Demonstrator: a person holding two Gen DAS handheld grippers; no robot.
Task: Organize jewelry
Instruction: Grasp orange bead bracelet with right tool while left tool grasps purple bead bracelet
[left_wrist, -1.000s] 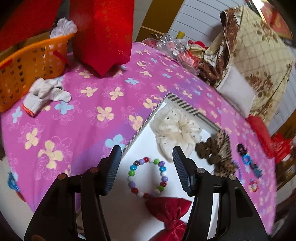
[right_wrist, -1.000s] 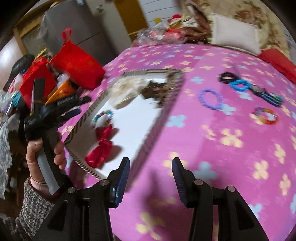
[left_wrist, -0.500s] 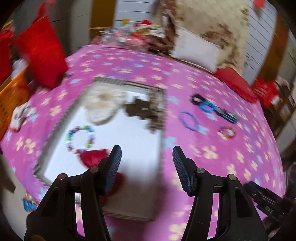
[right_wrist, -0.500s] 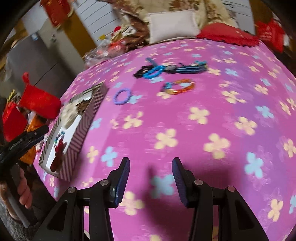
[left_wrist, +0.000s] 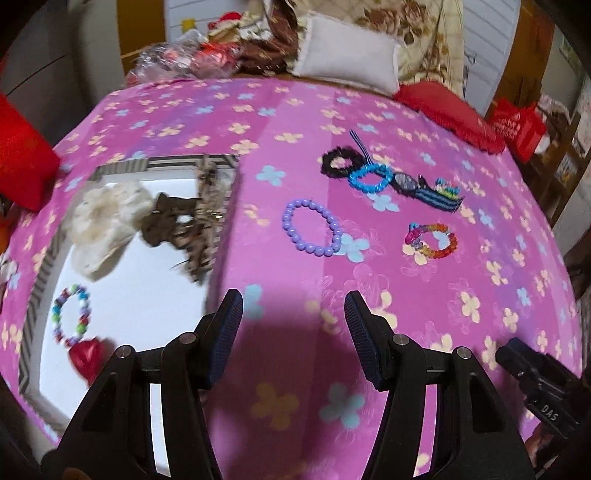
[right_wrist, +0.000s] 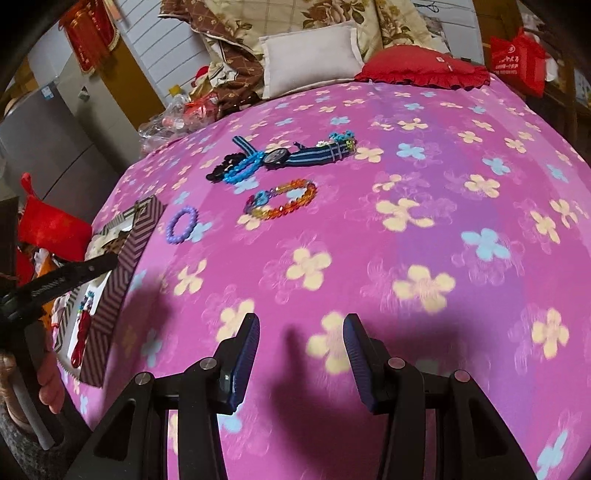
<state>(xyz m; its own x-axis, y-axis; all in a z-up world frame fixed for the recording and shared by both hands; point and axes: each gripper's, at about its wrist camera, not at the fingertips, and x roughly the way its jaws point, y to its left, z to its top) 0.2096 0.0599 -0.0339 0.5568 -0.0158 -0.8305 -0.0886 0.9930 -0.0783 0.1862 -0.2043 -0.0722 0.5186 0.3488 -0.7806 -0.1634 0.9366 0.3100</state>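
A striped-rim box (left_wrist: 44, 254) with a white floor lies at the left and holds a multicoloured bead bracelet (left_wrist: 70, 314), a red bow (left_wrist: 86, 356), a cream scrunchie (left_wrist: 107, 221) and a brown bow (left_wrist: 173, 221). On the pink flowered cloth lie a purple bead bracelet (left_wrist: 312, 227) (right_wrist: 181, 224), a rainbow bracelet (left_wrist: 432, 240) (right_wrist: 282, 199), a black scrunchie (left_wrist: 341, 162), a blue bracelet (left_wrist: 371, 179) (right_wrist: 242, 168) and a striped-band watch (left_wrist: 424, 188) (right_wrist: 295, 155). My left gripper (left_wrist: 293, 328) is open and empty, right of the box. My right gripper (right_wrist: 300, 354) is open and empty over bare cloth.
A white pillow (right_wrist: 310, 55), a red cushion (right_wrist: 421, 68) and patterned bedding (left_wrist: 406, 22) lie at the far edge. A red bag (left_wrist: 22, 162) stands left of the box. The right gripper's tip (left_wrist: 535, 373) shows in the left wrist view at lower right.
My left gripper has swung right, from over the bead bracelet in the box to the cloth beside the box. My right gripper has swung right, away from the box, toward the loose bracelets.
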